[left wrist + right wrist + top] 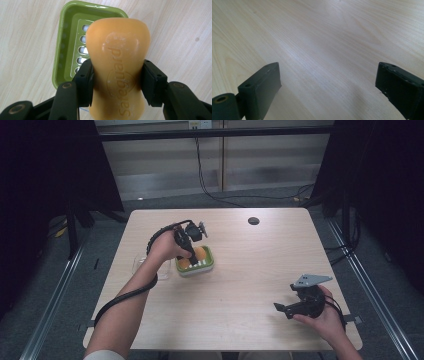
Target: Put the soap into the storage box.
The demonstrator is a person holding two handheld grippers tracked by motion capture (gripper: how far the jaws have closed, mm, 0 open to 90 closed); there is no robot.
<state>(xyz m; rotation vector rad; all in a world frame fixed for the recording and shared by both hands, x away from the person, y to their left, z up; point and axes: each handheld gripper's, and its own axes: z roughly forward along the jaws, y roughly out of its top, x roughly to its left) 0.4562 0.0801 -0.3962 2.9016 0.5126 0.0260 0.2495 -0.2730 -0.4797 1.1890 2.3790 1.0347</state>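
Note:
An orange bar of soap (117, 65) with embossed lettering sits between the black jaws of my left gripper (117, 82), which is shut on its narrow waist. Just beneath it lies a green soap dish (67, 47) with a slotted white insert. In the high view the left gripper (192, 254) points down over the soap dish (207, 266) at the table's middle left, the soap (199, 254) showing orange beside the jaws. My right gripper (281, 308) rests low near the table's front right, jaws wide open with bare wood between them (327, 85).
A clear plastic item (140, 265) lies just left of the dish, under the left hand. A dark round hole (253, 221) marks the far side of the wooden table (250, 270). Black cables trail on the floor behind.

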